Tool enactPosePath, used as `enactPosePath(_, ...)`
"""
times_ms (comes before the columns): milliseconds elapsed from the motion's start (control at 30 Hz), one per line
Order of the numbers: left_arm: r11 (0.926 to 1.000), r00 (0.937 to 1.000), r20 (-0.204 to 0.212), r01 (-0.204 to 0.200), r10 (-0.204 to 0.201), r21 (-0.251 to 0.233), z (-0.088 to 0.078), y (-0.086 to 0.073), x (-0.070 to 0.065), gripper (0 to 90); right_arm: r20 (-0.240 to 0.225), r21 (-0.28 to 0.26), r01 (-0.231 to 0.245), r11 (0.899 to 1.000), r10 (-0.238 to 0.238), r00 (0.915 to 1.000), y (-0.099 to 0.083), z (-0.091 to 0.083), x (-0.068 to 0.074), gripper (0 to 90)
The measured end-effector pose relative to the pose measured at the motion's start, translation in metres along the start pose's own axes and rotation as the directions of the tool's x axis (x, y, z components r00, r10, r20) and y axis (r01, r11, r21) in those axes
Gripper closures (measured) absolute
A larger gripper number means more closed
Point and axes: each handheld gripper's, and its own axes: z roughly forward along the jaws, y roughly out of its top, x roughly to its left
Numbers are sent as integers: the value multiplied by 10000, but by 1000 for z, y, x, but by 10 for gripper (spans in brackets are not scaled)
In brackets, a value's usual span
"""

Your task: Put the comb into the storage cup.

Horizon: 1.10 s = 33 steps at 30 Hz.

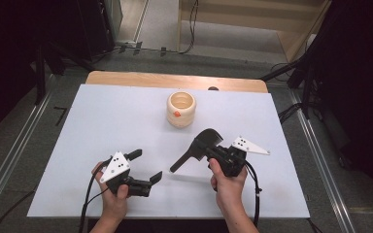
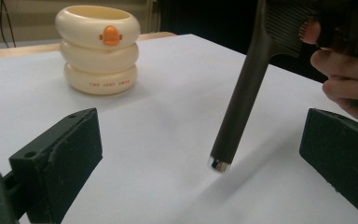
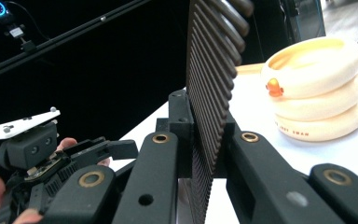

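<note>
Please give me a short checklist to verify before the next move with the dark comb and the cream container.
1. Right hand-held gripper closed on the comb: ok, its jaws clamp the toothed part.
2. Comb handle off the table: cannot tell; its metal tip is at or just above the surface.
3. Left hand-held gripper open and holding nothing: ok.
4. Comb handle lies between the left jaws' line: ok in the left gripper view, not yet touched.
5. Cream container upright and apart from both hand-held grippers: ok.
6. Container's inside free: cannot tell, its bottom is hidden.
</note>
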Motion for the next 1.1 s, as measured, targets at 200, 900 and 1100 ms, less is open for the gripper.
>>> enactPosePath(200, 10000, 9987, -511, 34, -37, -68, -16, -6, 17, 0, 76, -31, 272, 9996, -272, 9996, 1, -1, 0, 825)
enactPosePath(900, 9985, 9845, -1668, 527, -546, -157, -62, -16, 62, 0, 146, -550, 806, 9952, -799, 9967, 20, -8, -9, 825)
enactPosePath(1100, 9982, 9813, -1834, 555, -583, -206, -72, -18, 68, 0, 236, -686, 900, 9936, -886, 9958, 26, -9, -12, 825)
